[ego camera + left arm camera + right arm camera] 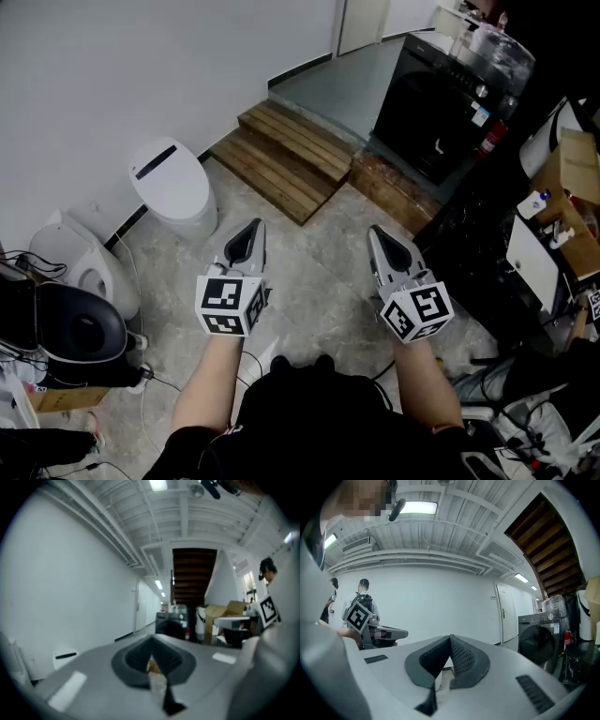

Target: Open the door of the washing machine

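The washing machine (433,111) is dark, with a round door (420,120), and stands far ahead at the upper right, beyond the wooden steps. It also shows small in the left gripper view, washing machine (171,623), and at the right of the right gripper view, washing machine (538,638); its door is closed. My left gripper (249,231) and right gripper (379,234) are held side by side over the stone floor, well short of the machine. Both point forward with jaws together and nothing between them, as the left gripper (152,640) and right gripper (450,639) show close up.
A low wooden step platform (292,153) lies between me and the machine. A white toilet (174,190) and a second one (82,268) stand along the left wall, next to a black round appliance (81,330). Cardboard boxes (574,167) and clutter crowd the right; cables trail on the floor.
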The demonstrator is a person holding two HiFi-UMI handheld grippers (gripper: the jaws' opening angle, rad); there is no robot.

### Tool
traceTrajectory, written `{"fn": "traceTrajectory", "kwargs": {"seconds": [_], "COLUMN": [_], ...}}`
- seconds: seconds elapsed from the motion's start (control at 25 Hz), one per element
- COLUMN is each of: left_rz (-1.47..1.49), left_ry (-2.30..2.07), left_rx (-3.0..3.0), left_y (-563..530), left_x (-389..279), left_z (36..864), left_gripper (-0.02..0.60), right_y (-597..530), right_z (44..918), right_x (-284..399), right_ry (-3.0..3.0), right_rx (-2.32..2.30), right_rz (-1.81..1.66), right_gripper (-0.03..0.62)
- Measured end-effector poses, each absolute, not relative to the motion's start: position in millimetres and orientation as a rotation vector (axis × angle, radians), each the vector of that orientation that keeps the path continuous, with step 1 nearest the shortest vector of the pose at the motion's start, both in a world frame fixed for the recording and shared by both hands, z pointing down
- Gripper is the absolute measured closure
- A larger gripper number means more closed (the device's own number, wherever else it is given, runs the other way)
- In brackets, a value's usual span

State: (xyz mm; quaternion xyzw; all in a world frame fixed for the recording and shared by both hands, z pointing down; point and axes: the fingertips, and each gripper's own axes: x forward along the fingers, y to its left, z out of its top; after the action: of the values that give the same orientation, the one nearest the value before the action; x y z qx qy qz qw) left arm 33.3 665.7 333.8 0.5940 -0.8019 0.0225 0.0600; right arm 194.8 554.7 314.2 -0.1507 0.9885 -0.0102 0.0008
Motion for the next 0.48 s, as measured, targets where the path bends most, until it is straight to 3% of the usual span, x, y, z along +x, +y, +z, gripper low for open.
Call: {"fn": "traceTrajectory", "kwargs": {"seconds": [0.48], "left_rz": [0.047], "left_ry": [-2.403], "left_rx": [1.795], "left_y": [682.7], "left_x": [3.3], "left_z": [342.0], "left_gripper": [0.574], "right_y": [562.3], "right_z": [324.8], "right_x": [160.4], "right_ry": [3.111], "right_rx": [-0.474], "right_rz": [-0.067], "right_gripper": [0.602]}}
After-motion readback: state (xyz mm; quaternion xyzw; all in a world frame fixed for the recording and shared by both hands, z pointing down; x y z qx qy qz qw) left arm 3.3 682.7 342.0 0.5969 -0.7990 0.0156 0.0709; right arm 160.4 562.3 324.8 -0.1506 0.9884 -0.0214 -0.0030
